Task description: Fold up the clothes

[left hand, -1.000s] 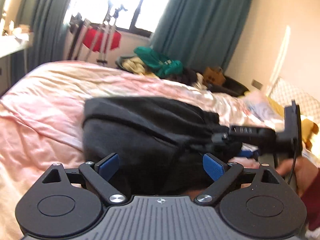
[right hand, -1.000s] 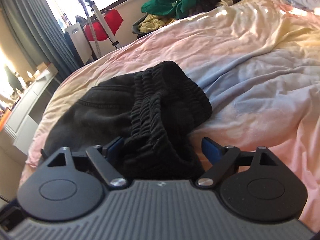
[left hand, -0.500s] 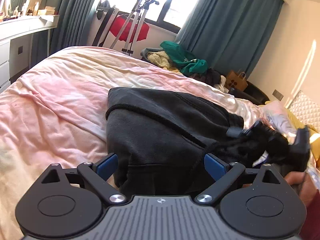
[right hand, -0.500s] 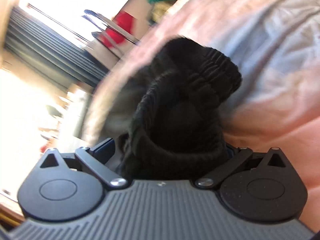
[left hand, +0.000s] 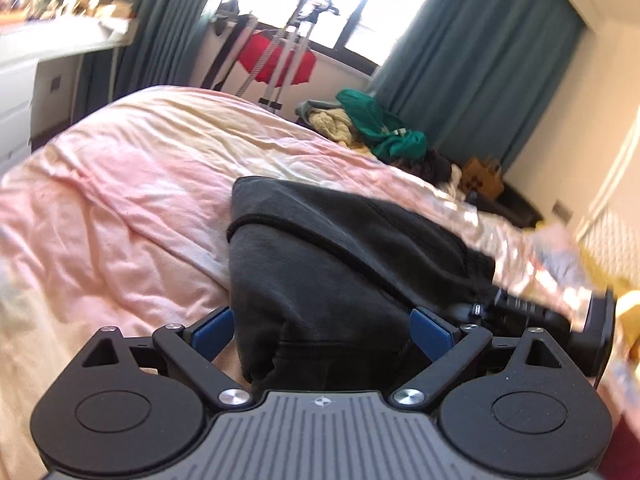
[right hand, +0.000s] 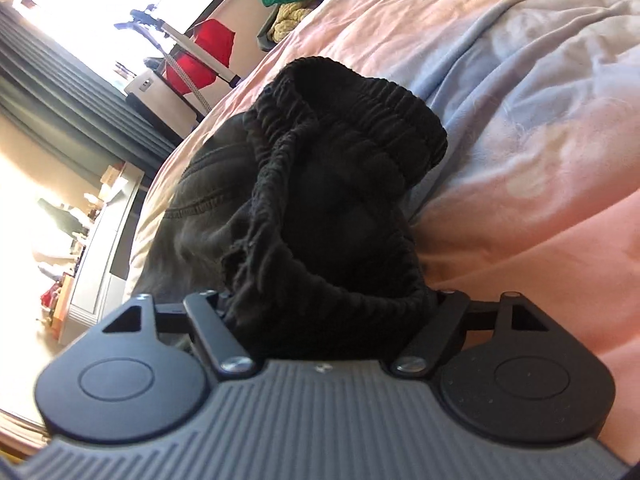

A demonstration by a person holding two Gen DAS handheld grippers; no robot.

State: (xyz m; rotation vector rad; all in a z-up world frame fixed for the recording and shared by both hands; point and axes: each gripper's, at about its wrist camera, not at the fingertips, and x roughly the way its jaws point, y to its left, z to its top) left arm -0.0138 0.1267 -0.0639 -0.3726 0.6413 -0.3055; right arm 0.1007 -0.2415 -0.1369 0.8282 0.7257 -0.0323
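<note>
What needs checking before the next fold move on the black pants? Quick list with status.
1. Left gripper has cloth between its blue pads: ok, the black pants fill the gap.
2. Left grip actually tight: cannot tell, pads stand wide apart.
3. Right gripper has the elastic waistband: ok, bunched cloth covers both fingers; clamped or not, cannot tell.
4. Pants spread flat for folding: not ok, waistband is gathered into a hump.
5. Pants supported by the pink bedspread: ok, the far part lies on it.
6. Grippers clear of each other: cannot tell; the right one shows close at the left view's right edge.
</note>
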